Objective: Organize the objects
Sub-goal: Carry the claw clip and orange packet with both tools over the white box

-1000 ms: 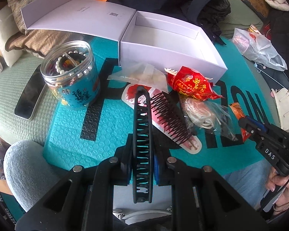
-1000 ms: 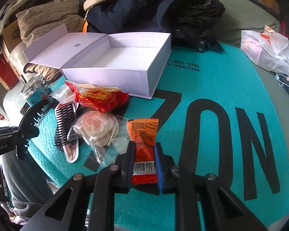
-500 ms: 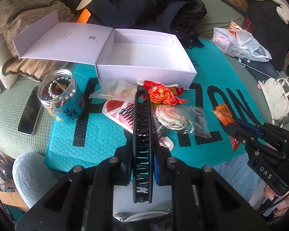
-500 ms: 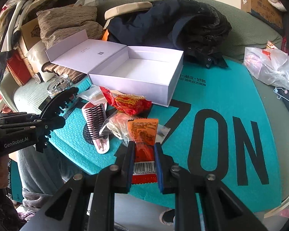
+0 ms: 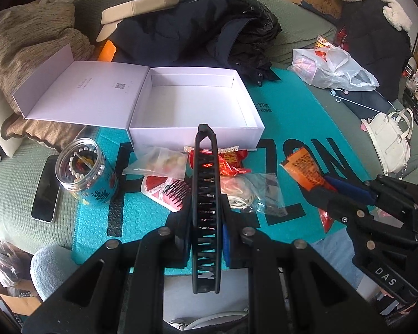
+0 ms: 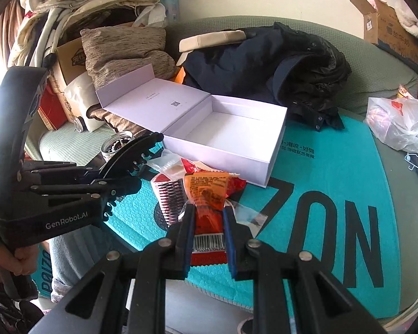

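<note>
Far left in the left wrist view, a dark phone (image 5: 45,188) lies flat on the green bed cover (image 5: 11,172), and just right of it a clear jar of beads (image 5: 84,170) stands upright on the teal mat (image 5: 142,211). Above them, your open white box (image 5: 197,108) sits empty with its lid (image 5: 86,91) folded out to the left. At lower centre, your left claw (image 5: 206,228) is clenched on a long black hair clip (image 5: 205,194), which points up the frame toward the box's front wall. Beneath the clip, on the mat, lie a clear bag (image 5: 158,161), a packaged comb (image 5: 170,192), a red snack packet (image 5: 231,161) and a bag of coiled white cord (image 5: 248,192), all crowded together. Right of that pile, your right claw (image 5: 317,185) comes in from the lower right corner, clamped on an orange sachet (image 5: 302,169) held above the mat's black lettering. At the upper right of the frame, a white plastic bag (image 5: 334,66) rests on the bed, with a white handbag (image 5: 390,142) below it at the right edge.
</note>
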The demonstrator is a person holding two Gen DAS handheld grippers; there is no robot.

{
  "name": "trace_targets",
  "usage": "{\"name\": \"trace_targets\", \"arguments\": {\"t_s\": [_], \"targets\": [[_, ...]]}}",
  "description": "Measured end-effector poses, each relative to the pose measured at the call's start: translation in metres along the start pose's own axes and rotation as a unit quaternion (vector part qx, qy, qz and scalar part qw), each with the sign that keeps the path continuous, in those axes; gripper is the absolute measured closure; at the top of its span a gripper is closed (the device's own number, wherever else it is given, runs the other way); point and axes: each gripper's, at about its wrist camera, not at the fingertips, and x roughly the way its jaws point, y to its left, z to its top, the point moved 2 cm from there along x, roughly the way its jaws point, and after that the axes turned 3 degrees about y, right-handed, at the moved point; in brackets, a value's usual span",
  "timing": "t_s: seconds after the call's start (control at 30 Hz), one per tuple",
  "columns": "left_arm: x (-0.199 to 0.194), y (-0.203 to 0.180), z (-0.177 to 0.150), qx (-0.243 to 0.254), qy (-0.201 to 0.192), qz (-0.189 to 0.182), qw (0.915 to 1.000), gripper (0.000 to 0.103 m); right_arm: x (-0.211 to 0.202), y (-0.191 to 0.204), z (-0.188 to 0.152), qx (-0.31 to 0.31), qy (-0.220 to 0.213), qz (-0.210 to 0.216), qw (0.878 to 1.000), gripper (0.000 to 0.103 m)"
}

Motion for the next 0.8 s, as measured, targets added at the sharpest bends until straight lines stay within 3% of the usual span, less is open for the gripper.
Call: {"name": "trace_targets", "arguments": {"t_s": [0.47, 0.8], "targets": [[-0.004, 0.013, 0.047, 0.009, -0.022, 0.006, 0.9997, 0.087, 0.006, 0.007, 0.041, -0.027, -0.025, 0.015, 0.999, 0.084], [0.023, 0.019, 0.088, 0.018, -0.020, 0.007, 0.9996, 0.087, 0.028, -0.006, 0.071, -0.026, -0.029, 0.009, 0.999, 0.084]]}}
